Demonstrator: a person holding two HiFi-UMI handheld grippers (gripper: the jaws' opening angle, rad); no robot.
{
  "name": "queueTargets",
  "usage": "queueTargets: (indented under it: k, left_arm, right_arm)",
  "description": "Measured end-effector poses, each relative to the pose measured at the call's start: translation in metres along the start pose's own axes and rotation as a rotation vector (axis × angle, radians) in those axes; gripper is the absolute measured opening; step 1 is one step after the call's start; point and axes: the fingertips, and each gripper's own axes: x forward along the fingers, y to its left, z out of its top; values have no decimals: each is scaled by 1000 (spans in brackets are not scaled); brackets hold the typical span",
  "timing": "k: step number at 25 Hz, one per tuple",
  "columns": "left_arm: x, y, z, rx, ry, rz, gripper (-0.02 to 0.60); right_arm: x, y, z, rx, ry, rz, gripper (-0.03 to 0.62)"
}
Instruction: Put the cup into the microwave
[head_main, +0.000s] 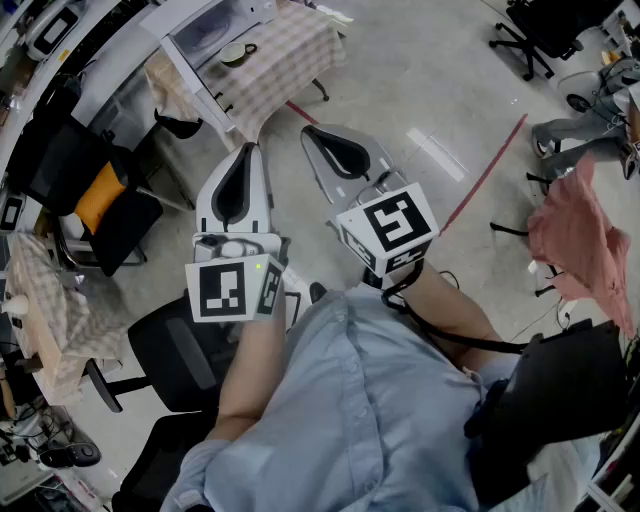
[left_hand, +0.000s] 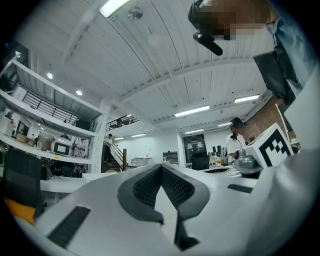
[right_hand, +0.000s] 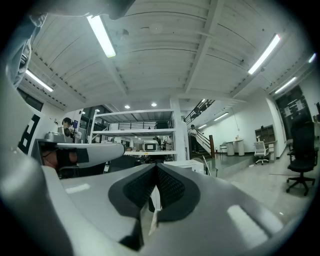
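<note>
A small round cup (head_main: 238, 53) stands on a table with a checked cloth (head_main: 285, 60) at the far side of the room, next to a white box with a glass front (head_main: 215, 25) that may be the microwave. Both grippers are held level in front of my chest, well short of that table. My left gripper (head_main: 250, 150) is shut with nothing between its pads, and its dark pads meet in the left gripper view (left_hand: 161, 170). My right gripper (head_main: 308, 130) is shut and empty too, its pads pressed together in the right gripper view (right_hand: 155, 167).
A black chair with an orange cushion (head_main: 100, 195) stands at the left, and another black chair (head_main: 175, 350) just below my left arm. Red tape (head_main: 490, 165) runs across the floor. A pink cloth (head_main: 585, 240) hangs at the right. Shelving holds a small white appliance (right_hand: 150, 146).
</note>
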Motion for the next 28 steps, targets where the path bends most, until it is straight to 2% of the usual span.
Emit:
queueTargets:
  k: [7,13,24,28]
  left_arm:
    - [11,-9,-4,11,10,-1,5]
    - [26,-36,-8,22,33,-13,5]
    - [56,-93,-10,40,51,-6,5]
    - [61,-98,-20,47,74,8,5]
  right_arm:
    - [-3,-13,-2,16,-5,4,2]
    - [-19,-37,-5,58,-13,8,2]
    - [-42,-79,-4,109,-32,80,3]
    - [-41,-85,-14,124,-16,98,3]
